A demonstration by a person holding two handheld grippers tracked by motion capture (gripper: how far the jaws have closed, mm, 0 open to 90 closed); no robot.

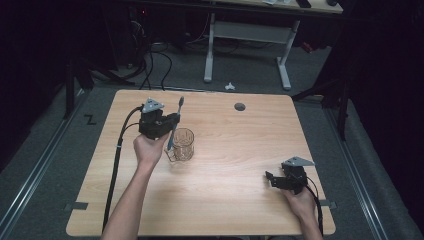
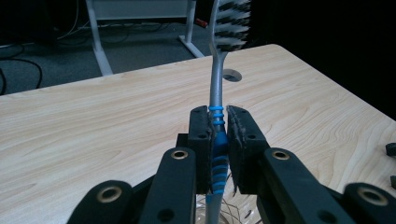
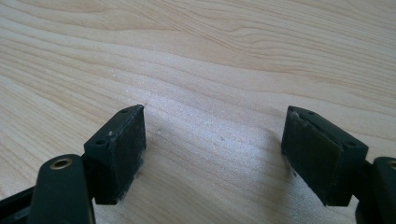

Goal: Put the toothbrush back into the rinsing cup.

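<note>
A: Where's the toothbrush (image 2: 218,107) right now?

B: Upright, bristles on top, pinched between the jaws of the left gripper (image 2: 218,140). In the high view it stands over the clear glass cup (image 1: 183,144), which sits on the wooden table (image 1: 235,150) just beside the person's left hand (image 1: 147,149). The lower end of the handle looks to be at or inside the cup's mouth, though I can't tell whether it touches the glass.

A: Why hold it that way?

B: My guess is the handle is meant to go into the cup, or come out of it, tail first. Gripping at the blue ribbed part, near the middle of the handle, leaves the tail free below the jaws and keeps the bristles clear above. Vertical also lines it up with the cup's opening.

A: And the grip itself?

B: Closed tight on the handle. Both pads press the blue section from either side, with no gap showing in the left gripper view.

A: The other one?

B: The right gripper (image 1: 272,179) rests low at the near right corner of the table, well apart from the cup. Its jaws stand wide apart over bare wood, with nothing between them. It looks parked out of the way while the left does the work.
</note>
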